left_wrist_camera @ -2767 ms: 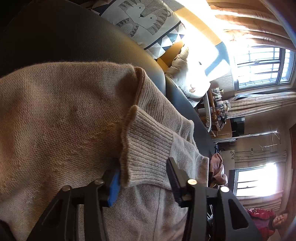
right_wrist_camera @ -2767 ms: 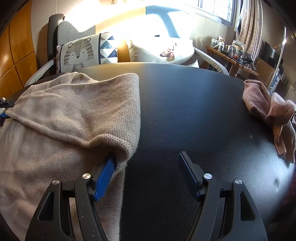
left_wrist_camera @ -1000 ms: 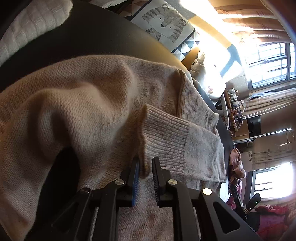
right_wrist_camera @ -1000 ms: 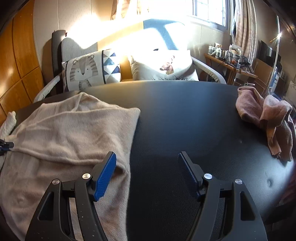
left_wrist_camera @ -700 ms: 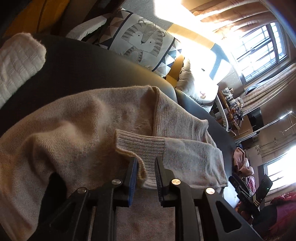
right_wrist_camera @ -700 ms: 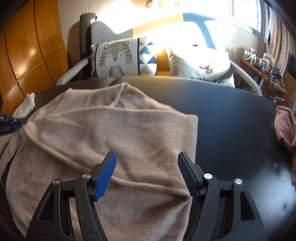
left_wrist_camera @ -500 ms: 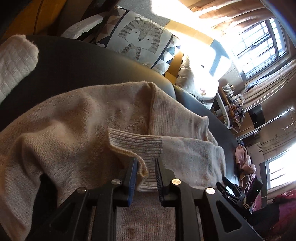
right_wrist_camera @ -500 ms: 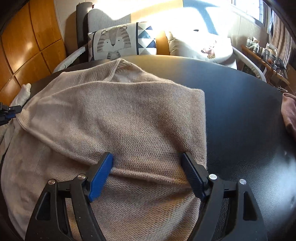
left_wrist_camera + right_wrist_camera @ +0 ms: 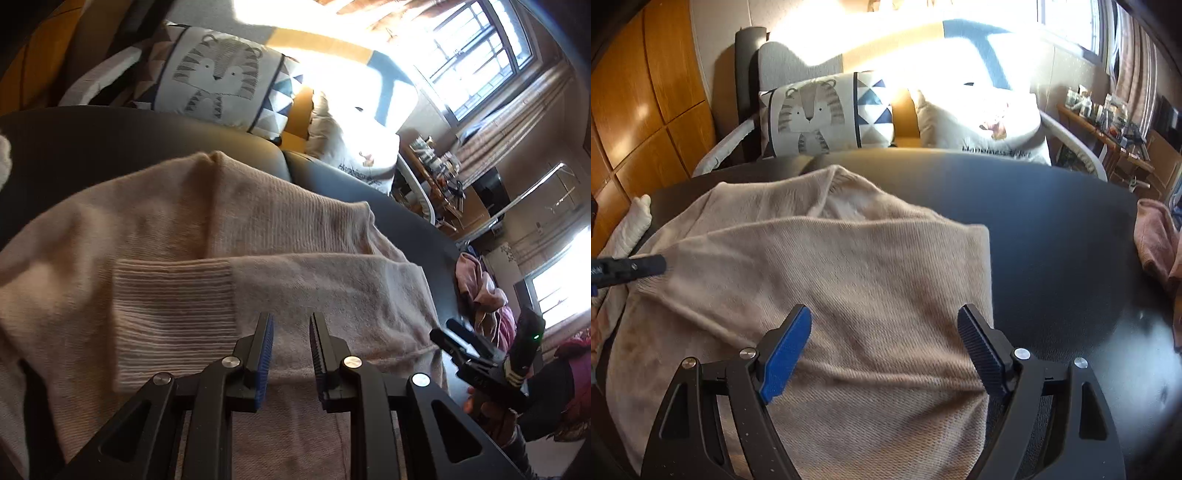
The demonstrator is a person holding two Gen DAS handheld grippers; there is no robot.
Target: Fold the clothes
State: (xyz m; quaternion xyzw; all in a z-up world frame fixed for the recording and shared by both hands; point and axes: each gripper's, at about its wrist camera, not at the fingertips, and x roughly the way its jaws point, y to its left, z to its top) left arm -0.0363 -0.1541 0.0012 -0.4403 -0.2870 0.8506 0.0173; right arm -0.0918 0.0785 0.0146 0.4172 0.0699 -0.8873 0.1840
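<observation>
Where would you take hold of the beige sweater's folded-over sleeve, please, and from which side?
Probably at the ribbed cuff: it is the sleeve's free end, lying flat on the beige sweater with an exposed edge. Bring the left gripper, now just beside it, in from that open end to pinch the ribbing.

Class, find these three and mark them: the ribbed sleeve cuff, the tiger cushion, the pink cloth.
ribbed sleeve cuff [image 9: 173, 314], left wrist view, middle of ribbing
tiger cushion [image 9: 809, 118], right wrist view, tiger's face
pink cloth [image 9: 1156, 236], right wrist view, upper fold

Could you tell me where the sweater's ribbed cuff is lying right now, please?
In the left wrist view, the ribbed cuff lies flat on the beige sweater, just left of the left claw, whose tips are apart from it.
</observation>
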